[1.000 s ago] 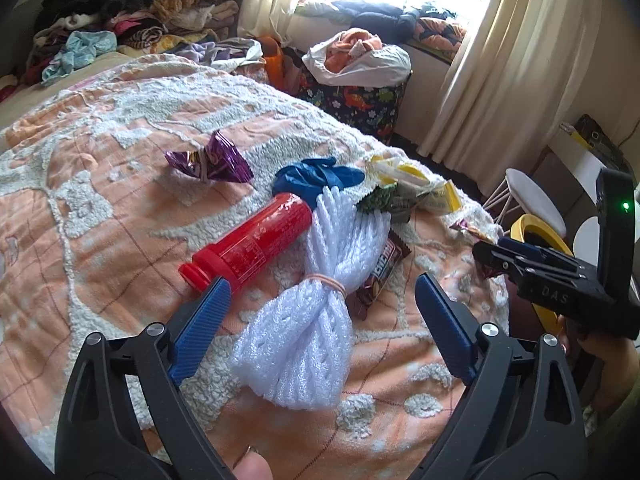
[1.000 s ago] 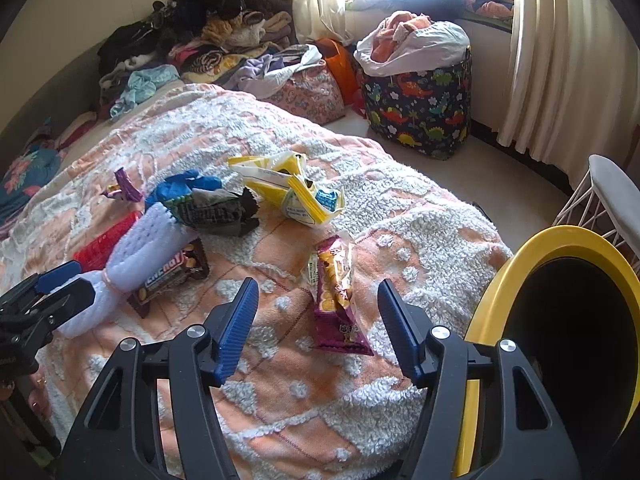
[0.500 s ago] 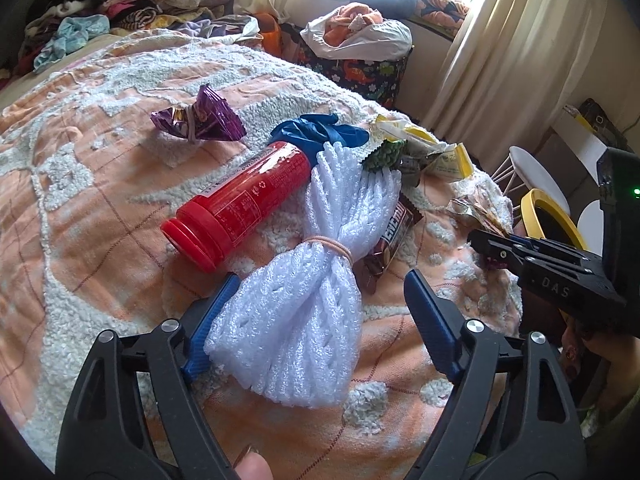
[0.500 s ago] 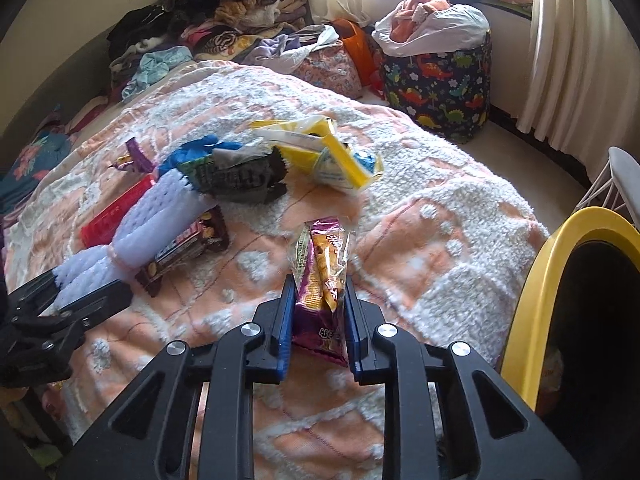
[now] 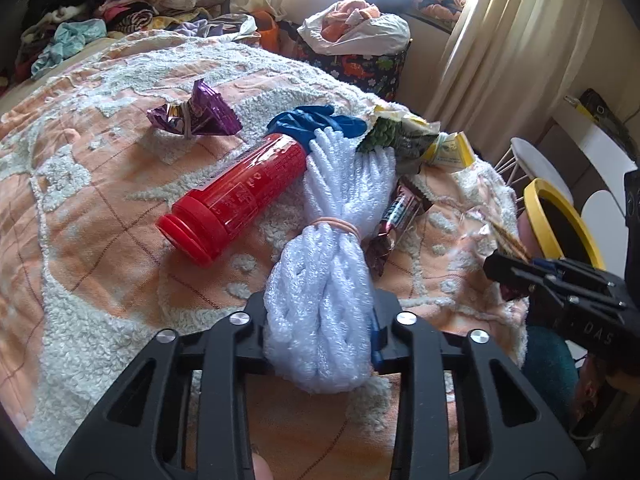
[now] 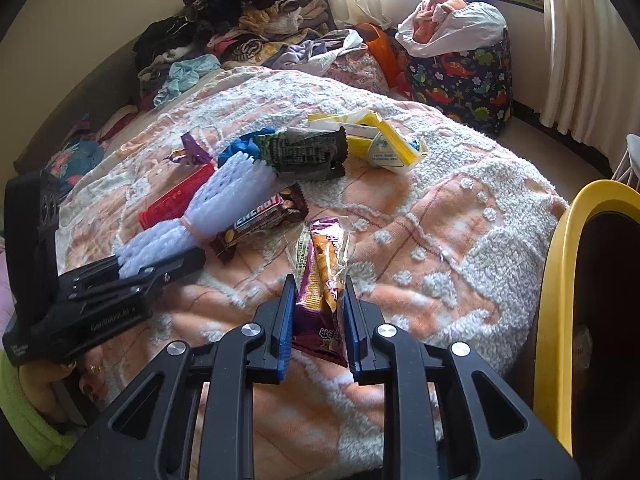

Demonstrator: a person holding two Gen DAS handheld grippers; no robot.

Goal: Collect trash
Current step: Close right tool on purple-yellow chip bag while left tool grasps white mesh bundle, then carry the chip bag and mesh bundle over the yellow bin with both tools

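Trash gripped on both sides — left gripper (image 5: 320, 332) clamps foam netting (image 5: 328, 264), right gripper (image 6: 316, 320) pinches snack wrapper (image 6: 320, 280).

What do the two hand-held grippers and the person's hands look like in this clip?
Both are black plastic clamp frames with triangular cut-outs, silver screws and blue finger pads. The left hand-held gripper has a tall black housing and faint white lettering on its side. The right hand-held gripper reads "DAS". The left hand has dark-painted nails and a lime-green sleeve.
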